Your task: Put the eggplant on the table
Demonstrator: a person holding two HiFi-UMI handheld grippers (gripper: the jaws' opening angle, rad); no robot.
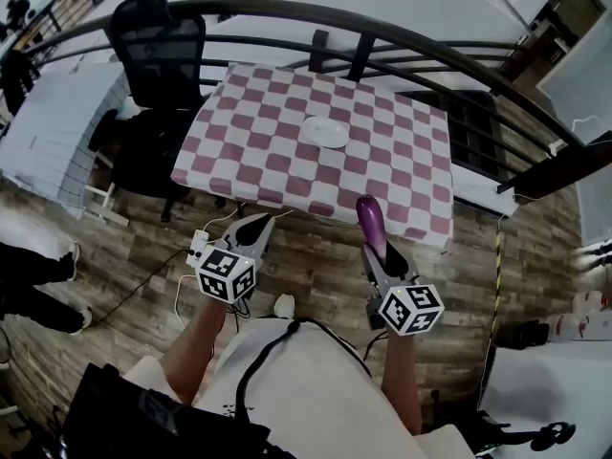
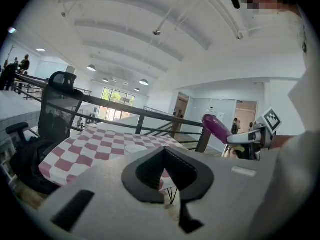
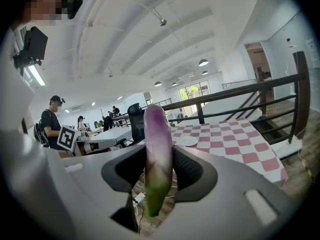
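A purple eggplant point(image 1: 371, 223) with a green stem end stands upright between the jaws of my right gripper point(image 1: 380, 256), which is shut on it, just short of the table's near edge. In the right gripper view the eggplant point(image 3: 157, 149) fills the gap between the pads. The table point(image 1: 277, 151) wears a pink-and-white checked cloth and carries a white plate point(image 1: 325, 132) near its middle. My left gripper point(image 1: 251, 229) is open and holds nothing, level with the right one and left of it. The left gripper view shows the eggplant point(image 2: 216, 126) at the right.
A black office chair point(image 1: 158, 46) stands at the table's left corner. A dark curved railing point(image 1: 382, 36) runs behind the table. A power strip and cables point(image 1: 201, 242) lie on the wooden floor below my left gripper. A person's legs point(image 1: 33, 290) are at far left.
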